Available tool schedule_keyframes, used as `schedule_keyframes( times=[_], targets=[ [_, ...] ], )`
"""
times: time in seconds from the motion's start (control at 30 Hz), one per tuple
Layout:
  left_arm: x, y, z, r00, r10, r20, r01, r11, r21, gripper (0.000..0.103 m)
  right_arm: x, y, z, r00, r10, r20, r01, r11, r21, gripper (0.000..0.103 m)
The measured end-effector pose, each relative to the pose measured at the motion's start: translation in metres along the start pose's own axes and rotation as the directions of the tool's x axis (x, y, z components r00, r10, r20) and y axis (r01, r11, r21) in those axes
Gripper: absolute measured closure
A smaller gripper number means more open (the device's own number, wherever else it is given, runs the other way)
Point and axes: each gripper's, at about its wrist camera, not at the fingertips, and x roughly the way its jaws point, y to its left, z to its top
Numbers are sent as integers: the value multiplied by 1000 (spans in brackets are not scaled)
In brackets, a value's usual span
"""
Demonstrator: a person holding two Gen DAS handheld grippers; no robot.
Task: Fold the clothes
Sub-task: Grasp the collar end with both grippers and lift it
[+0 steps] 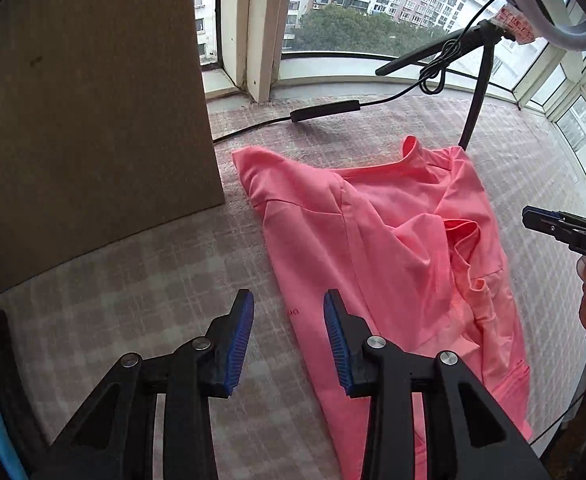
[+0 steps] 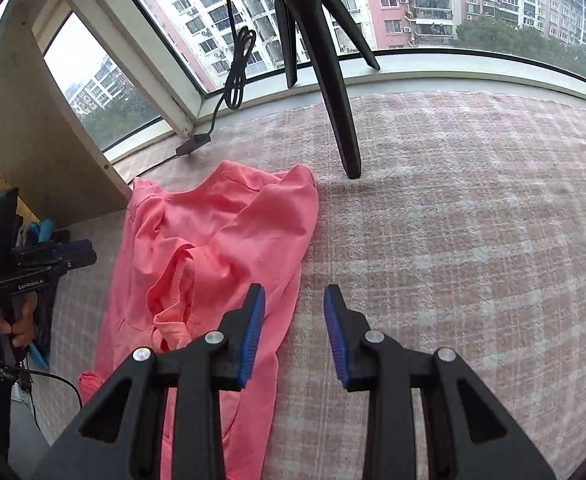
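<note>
A pink shirt (image 1: 393, 248) lies crumpled on the checked cloth-covered table (image 1: 133, 280), collar toward the window, with folds bunched along its middle. My left gripper (image 1: 289, 300) hovers open over the shirt's left edge, nothing between its blue pads. In the right wrist view the same pink shirt (image 2: 221, 248) lies to the left, and my right gripper (image 2: 295, 294) stands open above its right edge, with only table cloth showing between its fingers. Each gripper also shows in the other's view: the right gripper (image 1: 561, 232) at the far right, the left gripper (image 2: 53, 256) at the far left.
A black tripod (image 2: 333, 92) stands on the table behind the shirt, one leg (image 1: 475, 100) touching down near the collar. A black cable with an inline box (image 1: 325, 110) runs along the window sill. A brown board (image 1: 93, 120) stands at the left. Windows curve around the back.
</note>
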Motion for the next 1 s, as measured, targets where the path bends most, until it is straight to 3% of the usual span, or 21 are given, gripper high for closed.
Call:
schedule_keyframes(
  times=[0.1,0.27,0.47,0.5,0.53,0.57,0.6,0.83,1.0],
  targets=[
    [32,2,16,999,-21,-37,22,1000,12,68,29,-3,15,1000,-7,-11,7,1000,-11,72],
    [42,-3,28,997,-79,-11,79,997,15,66,53,-9,34,996,85,-2,-85,996,4,68],
    [50,-20,34,998,-58,14,58,997,47,66,66,5,51,995,99,3,-99,994,-48,67],
    [51,-22,35,998,-55,22,53,997,52,69,67,9,53,996,94,3,-94,994,-63,67],
    [51,-24,35,998,-56,30,55,997,56,82,69,12,54,996,91,0,-91,993,-69,77],
    [49,-26,34,996,-79,37,77,995,60,95,70,14,55,996,90,-3,-90,993,-72,96],
    [47,-27,34,994,-101,47,98,993,63,98,68,15,56,996,93,-6,-93,994,-61,96],
    [-20,-48,16,974,-175,145,157,980,125,99,2,25,53,983,140,117,-137,990,-37,96],
    [-88,-60,-20,956,-212,202,167,961,220,99,-74,44,18,965,175,196,-166,984,-63,96]
  ],
)
